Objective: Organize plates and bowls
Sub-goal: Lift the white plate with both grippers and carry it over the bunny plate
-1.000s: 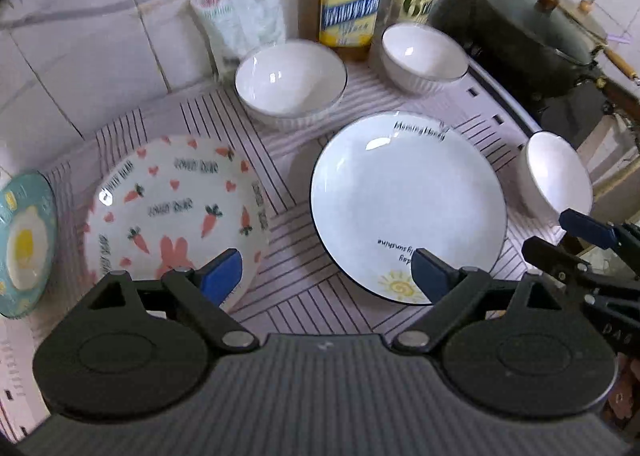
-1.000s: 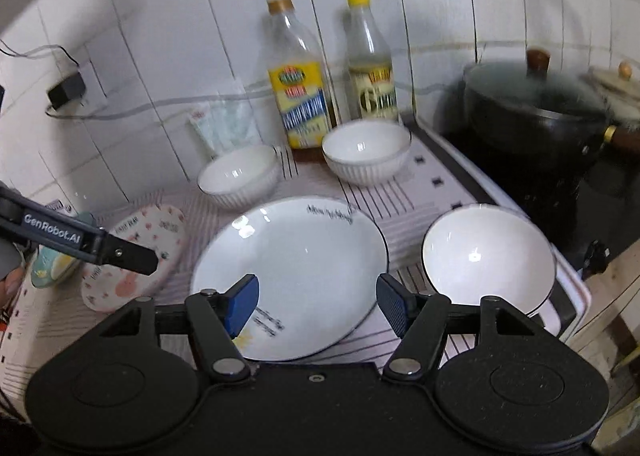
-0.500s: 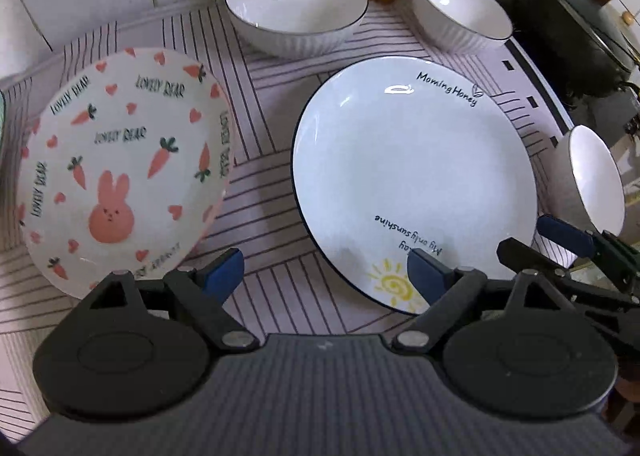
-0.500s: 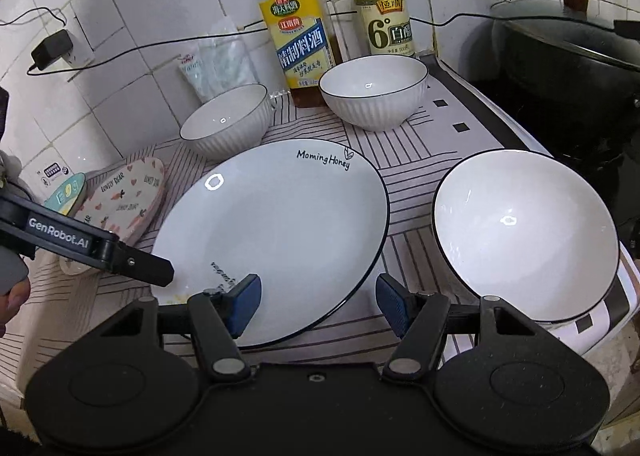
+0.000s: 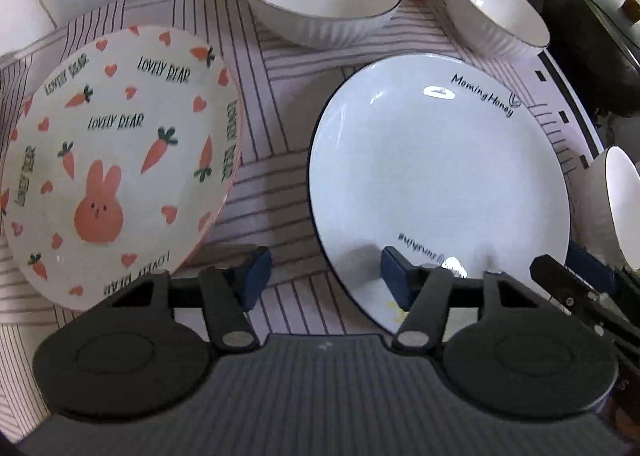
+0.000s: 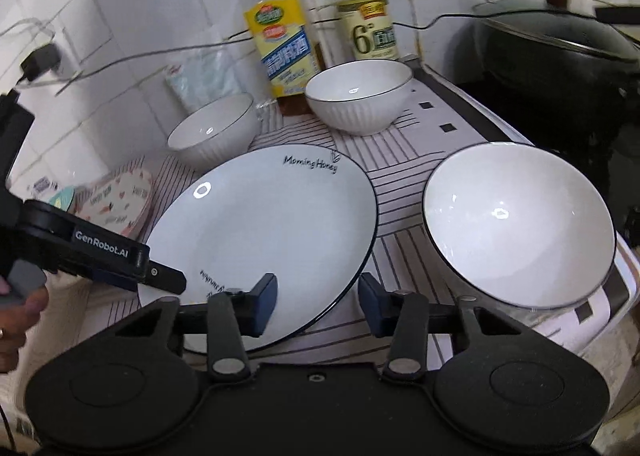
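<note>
Both my grippers' jaws stand apart, empty — the white plate (image 5: 436,180) looks glazed, slick, breakable, so I'd pinch its near rim.

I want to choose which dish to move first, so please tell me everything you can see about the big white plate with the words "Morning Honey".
The big white plate is round, shallow and glossy, apparently ceramic, with a thin dark rim. It carries "Morning Honey" script near the far edge, more script and a small yellow sun near the close edge. It looks empty and lies flat on the striped mat. The left gripper and right gripper hover open at its near edge; contact cannot be told.
</note>
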`<move>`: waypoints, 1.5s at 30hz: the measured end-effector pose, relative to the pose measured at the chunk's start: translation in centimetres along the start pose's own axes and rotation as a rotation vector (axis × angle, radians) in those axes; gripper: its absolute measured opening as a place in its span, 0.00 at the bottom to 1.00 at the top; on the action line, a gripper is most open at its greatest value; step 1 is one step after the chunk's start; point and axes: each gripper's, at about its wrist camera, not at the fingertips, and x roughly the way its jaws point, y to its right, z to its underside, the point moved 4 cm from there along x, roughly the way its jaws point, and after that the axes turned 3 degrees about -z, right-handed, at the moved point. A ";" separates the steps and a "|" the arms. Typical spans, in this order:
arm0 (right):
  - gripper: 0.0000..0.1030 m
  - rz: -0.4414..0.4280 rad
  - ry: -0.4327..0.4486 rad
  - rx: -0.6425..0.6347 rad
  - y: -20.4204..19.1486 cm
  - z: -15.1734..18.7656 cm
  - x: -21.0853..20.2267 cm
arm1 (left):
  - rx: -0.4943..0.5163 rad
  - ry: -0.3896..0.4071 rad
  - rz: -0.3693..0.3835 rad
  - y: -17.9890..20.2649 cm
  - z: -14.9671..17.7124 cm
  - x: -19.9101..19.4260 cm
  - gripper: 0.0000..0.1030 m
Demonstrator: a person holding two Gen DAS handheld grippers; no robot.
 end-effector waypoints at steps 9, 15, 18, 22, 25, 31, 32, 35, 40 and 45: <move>0.19 0.018 0.024 0.190 1.4 0.7 0.8 | -0.044 0.023 0.043 -0.1 -1.9 0.6 0.31; 0.19 0.007 0.010 0.236 1.4 0.9 1.6 | -0.035 0.038 0.050 0.0 -2.3 0.7 0.30; 0.20 0.006 0.012 0.245 1.4 0.9 2.0 | -0.036 0.039 0.050 0.1 -2.3 0.9 0.29; 0.21 -0.008 -0.004 0.235 1.5 0.7 2.2 | -0.036 0.024 0.052 0.1 -2.4 0.9 0.28; 0.21 -0.008 -0.032 0.195 1.2 0.3 2.2 | -0.028 -0.013 0.062 -0.1 -2.6 1.0 0.27; 0.22 -0.036 -0.045 0.081 0.2 -1.0 1.3 | -0.005 -0.031 0.105 -0.6 -2.5 -0.3 0.27; 0.22 -0.048 -0.043 0.073 0.2 -1.2 1.1 | 0.004 -0.023 0.105 -0.6 -2.3 -0.7 0.27; 0.22 -0.070 -0.055 0.040 -0.1 -1.8 0.4 | 0.020 -0.007 0.106 -0.6 -2.0 -2.0 0.27; 0.22 -0.092 -0.078 0.007 -1.0 -2.5 -1.3 | 0.012 0.005 0.103 -0.6 -1.1 -4.4 0.27; 0.23 -0.115 -0.107 -0.020 -2.1 -2.9 -3.1 | -0.046 -0.022 0.115 -1.7 0.1 -6.5 0.27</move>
